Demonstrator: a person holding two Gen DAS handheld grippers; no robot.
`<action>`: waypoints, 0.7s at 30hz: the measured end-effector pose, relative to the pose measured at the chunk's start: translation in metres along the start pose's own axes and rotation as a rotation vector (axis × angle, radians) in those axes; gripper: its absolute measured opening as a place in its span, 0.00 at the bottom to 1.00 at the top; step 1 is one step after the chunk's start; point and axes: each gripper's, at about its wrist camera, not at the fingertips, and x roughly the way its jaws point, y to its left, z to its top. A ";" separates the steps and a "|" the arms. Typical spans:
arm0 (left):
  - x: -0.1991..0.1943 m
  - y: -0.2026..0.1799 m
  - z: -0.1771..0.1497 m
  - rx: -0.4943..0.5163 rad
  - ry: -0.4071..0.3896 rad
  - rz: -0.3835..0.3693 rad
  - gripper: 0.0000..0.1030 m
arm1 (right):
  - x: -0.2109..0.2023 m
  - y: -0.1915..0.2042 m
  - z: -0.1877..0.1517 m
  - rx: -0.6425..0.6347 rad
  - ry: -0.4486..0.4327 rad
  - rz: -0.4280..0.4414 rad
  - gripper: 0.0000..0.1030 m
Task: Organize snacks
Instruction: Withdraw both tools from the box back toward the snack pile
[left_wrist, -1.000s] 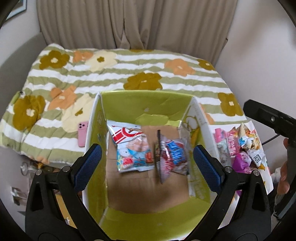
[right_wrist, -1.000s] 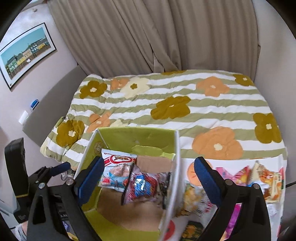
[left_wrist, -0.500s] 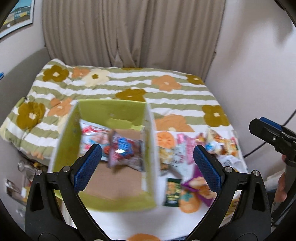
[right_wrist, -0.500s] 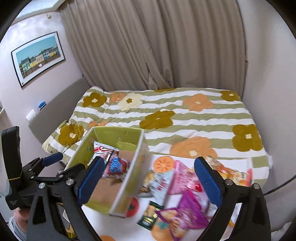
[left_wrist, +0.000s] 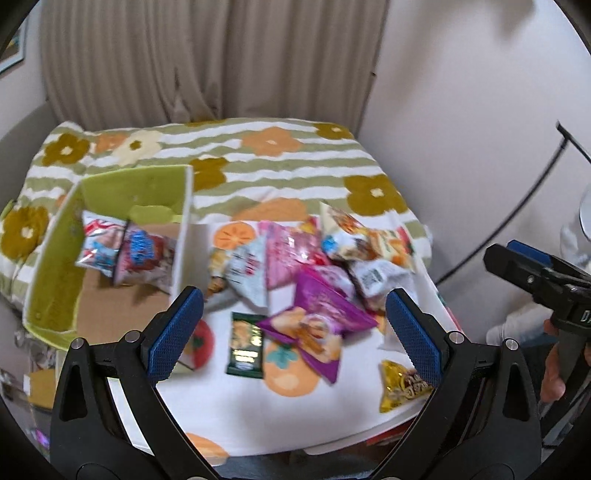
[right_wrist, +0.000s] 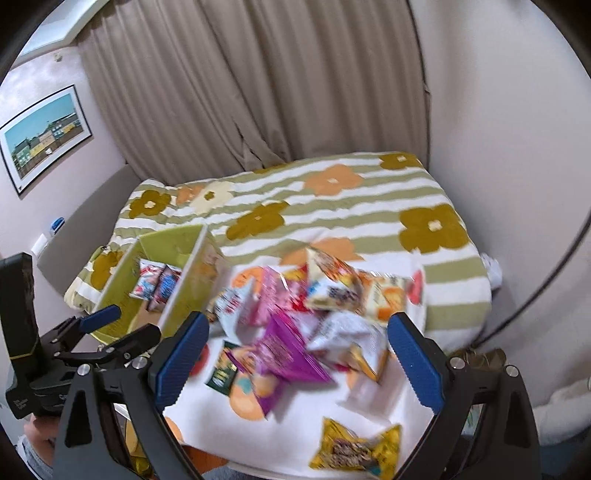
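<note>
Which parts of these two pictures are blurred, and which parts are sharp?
Left wrist view: the snack pile and box are smeared by motion; the left tool is sharp. Right wrist view: the pile is blurrier still; the right tool is sharp, and the fisheye bends the walls.

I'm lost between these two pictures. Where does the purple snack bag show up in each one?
Left wrist view: the purple snack bag lies low in the middle, between the two blue finger pads, right of the dark green packet.
Right wrist view: the same bag sits centre, just left of the middle of the pile.
Shared landmark: the green box stands to the left of the pile in both.
</note>
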 end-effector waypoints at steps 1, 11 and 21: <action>0.003 -0.007 -0.003 0.017 0.007 -0.006 0.96 | -0.001 -0.006 -0.006 0.009 0.009 -0.006 0.94; 0.066 -0.040 -0.018 0.216 0.113 -0.043 0.96 | 0.008 -0.046 -0.061 0.110 0.082 -0.074 0.94; 0.126 -0.045 -0.034 0.372 0.254 -0.074 0.96 | 0.027 -0.060 -0.113 0.228 0.179 -0.165 0.94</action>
